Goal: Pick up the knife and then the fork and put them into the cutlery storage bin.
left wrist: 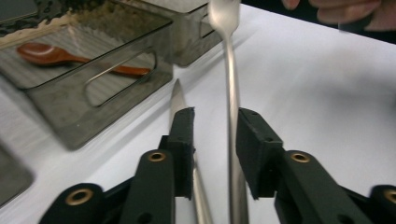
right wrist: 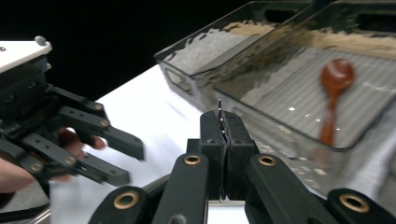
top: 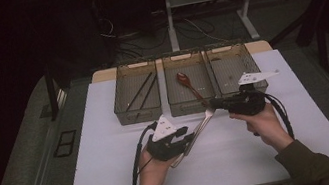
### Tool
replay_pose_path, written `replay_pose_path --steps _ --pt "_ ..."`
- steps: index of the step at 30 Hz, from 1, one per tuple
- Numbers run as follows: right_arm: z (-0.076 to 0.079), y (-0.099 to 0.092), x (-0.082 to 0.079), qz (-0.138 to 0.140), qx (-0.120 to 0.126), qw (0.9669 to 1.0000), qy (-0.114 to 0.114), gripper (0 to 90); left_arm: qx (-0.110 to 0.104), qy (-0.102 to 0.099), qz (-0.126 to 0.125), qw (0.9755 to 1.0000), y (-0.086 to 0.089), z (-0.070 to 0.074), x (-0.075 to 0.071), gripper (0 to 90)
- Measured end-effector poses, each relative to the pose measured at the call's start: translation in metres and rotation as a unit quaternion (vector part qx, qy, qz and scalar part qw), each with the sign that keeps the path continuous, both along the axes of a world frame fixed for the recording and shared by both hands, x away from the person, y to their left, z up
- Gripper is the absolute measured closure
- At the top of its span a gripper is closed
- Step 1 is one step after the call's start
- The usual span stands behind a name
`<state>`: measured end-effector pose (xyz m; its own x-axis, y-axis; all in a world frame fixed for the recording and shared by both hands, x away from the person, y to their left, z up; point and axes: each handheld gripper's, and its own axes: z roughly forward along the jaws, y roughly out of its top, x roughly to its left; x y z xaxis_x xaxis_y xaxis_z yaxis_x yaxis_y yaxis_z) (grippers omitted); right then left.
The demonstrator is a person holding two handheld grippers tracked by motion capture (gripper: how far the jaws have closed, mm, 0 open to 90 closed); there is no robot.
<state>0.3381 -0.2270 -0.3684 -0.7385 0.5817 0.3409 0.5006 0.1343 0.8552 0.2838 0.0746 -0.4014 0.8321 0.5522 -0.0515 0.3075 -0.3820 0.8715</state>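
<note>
- White table top in a dim room; three clear bins along the far edge, cables on the floor behind.
- Fork spans btw both grippers, a handover by the look of it. Right gripper clamped on the tine end; left gripper jaws apart, handle running btw them, pads not pressing.
- Knife lies on the table under the left jaw.
- Wooden spoon in the middle bin, chopsticks in the left one: sorting by type, prob.
- Fork tines mostly hidden by the right jaws; right bin's contents hard to make out.
</note>
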Motion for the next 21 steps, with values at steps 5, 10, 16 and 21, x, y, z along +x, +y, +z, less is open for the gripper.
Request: replay_pose_path --steps 5,10,16,21 --pt "0.008 -0.018 0.003 -0.017 -0.003 0.9998 -0.006 87.5 -0.006 0.000 -0.006 1.0000 0.029 0.000 -0.001 55.8" --pt "0.015 -0.034 0.006 -0.033 -0.011 0.9994 -0.007 87.5 -0.021 0.007 -0.004 0.9997 0.060 -0.005 -0.004 46.1" --pt "0.028 -0.057 0.013 -0.056 -0.023 0.9981 -0.013 87.5 -0.024 0.014 -0.006 0.9996 0.085 -0.018 -0.009 32.9" --pt "0.041 -0.073 0.022 -0.075 -0.028 0.9966 -0.018 87.5 -0.021 0.023 0.001 0.9995 0.094 -0.025 -0.011 18.9"
